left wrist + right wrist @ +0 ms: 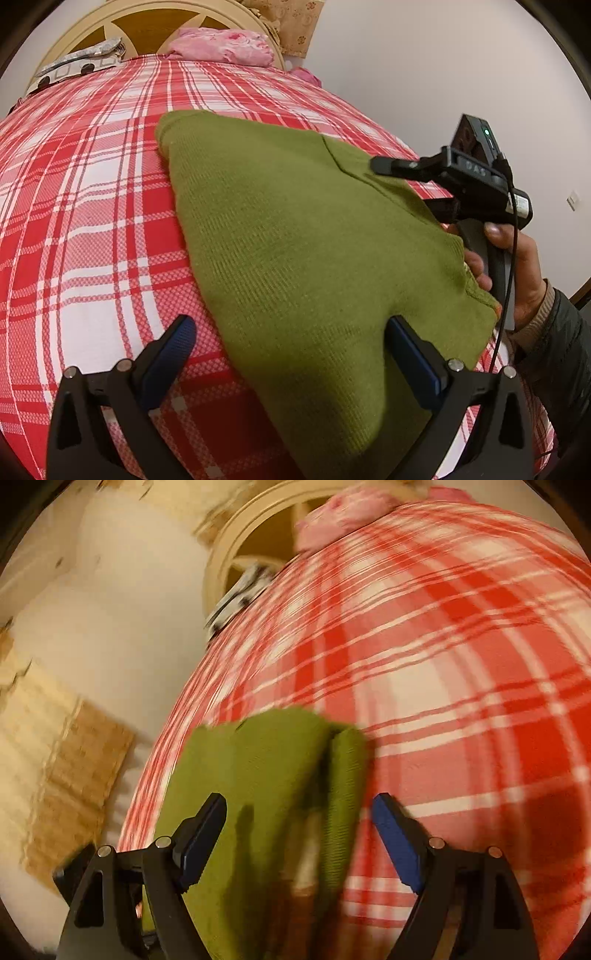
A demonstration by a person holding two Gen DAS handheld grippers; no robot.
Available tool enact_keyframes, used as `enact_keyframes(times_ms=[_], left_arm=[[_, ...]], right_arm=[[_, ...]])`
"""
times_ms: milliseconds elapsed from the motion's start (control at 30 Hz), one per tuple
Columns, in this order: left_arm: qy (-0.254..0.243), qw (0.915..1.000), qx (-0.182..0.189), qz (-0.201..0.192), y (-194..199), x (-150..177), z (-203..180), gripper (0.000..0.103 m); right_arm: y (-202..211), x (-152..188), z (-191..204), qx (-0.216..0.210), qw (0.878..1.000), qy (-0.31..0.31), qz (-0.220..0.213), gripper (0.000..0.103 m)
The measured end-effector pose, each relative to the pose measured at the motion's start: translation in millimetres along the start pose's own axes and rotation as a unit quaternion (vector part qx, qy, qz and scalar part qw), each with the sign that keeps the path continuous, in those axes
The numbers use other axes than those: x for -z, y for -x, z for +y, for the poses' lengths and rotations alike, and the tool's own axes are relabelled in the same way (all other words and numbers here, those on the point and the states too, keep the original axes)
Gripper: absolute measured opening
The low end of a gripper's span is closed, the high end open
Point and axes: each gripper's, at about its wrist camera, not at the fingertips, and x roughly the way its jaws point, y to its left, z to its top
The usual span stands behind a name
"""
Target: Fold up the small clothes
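An olive green knit garment (295,229) lies flat on the red and white plaid bed sheet (92,184), with a folded flap near its far right corner. My left gripper (291,332) stands open over its near end, the right finger resting on the cloth and the left finger over bare sheet. In the left wrist view my right gripper (404,184) is at the garment's right edge, held by a person's hand (517,266). The blurred right wrist view shows the right gripper (297,808) open, with the garment's (258,760) doubled edge between its fingers, untouched by the pads.
A wooden headboard (147,22) stands at the far end of the bed. Against it lie a pink floral bundle (221,44) and a black and white patterned cloth (81,62). Beige curtains (55,775) hang beside the bed. The bed's right edge runs close to the hand.
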Motion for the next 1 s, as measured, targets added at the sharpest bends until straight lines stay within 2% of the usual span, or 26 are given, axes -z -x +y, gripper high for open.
enact_keyframes(times_ms=[100,133,167,233,333,500,667,1000], left_arm=[[-0.002,1.0,-0.001,0.0,-0.2,-0.4,-0.2,0.103],[-0.003,1.0,0.0,0.0,0.2,-0.4,-0.9,0.103],[-0.005,1.0,0.002,0.0,0.8,-0.6,-1.5,0.103],[-0.018,0.9997,0.017,-0.003,3.9,-0.2,-4.4,0.084],[-0.024,0.9996,0.012,-0.005,8.0,1.4,-6.7,0.074],[-0.011,0.9997,0.021,-0.01,21.1,4.1,-5.0,0.044],[-0.009,0.9995,0.023,-0.019,43.2,9.2,-7.9,0.039],[0.0,0.9993,-0.001,-0.039,90.7,33.3,1.5,0.037]], right_arm=[[-11.1,-1.1,9.0,0.0,1.0,0.011,0.012,0.08],[-12.4,-2.2,8.0,-0.011,1.0,0.003,0.012,0.053],[-15.0,-3.4,6.4,-0.015,1.0,-0.006,0.017,0.032],[-15.4,-1.9,5.3,-0.011,1.0,-0.016,0.013,0.029],[-10.2,1.4,15.8,0.0,1.0,0.001,0.003,0.027],[-2.4,4.2,29.3,-0.002,1.0,0.003,-0.012,0.026],[7.5,7.0,53.5,-0.013,0.999,0.018,-0.023,0.026],[0.3,28.0,99.7,-0.041,0.998,0.037,-0.01,0.025]])
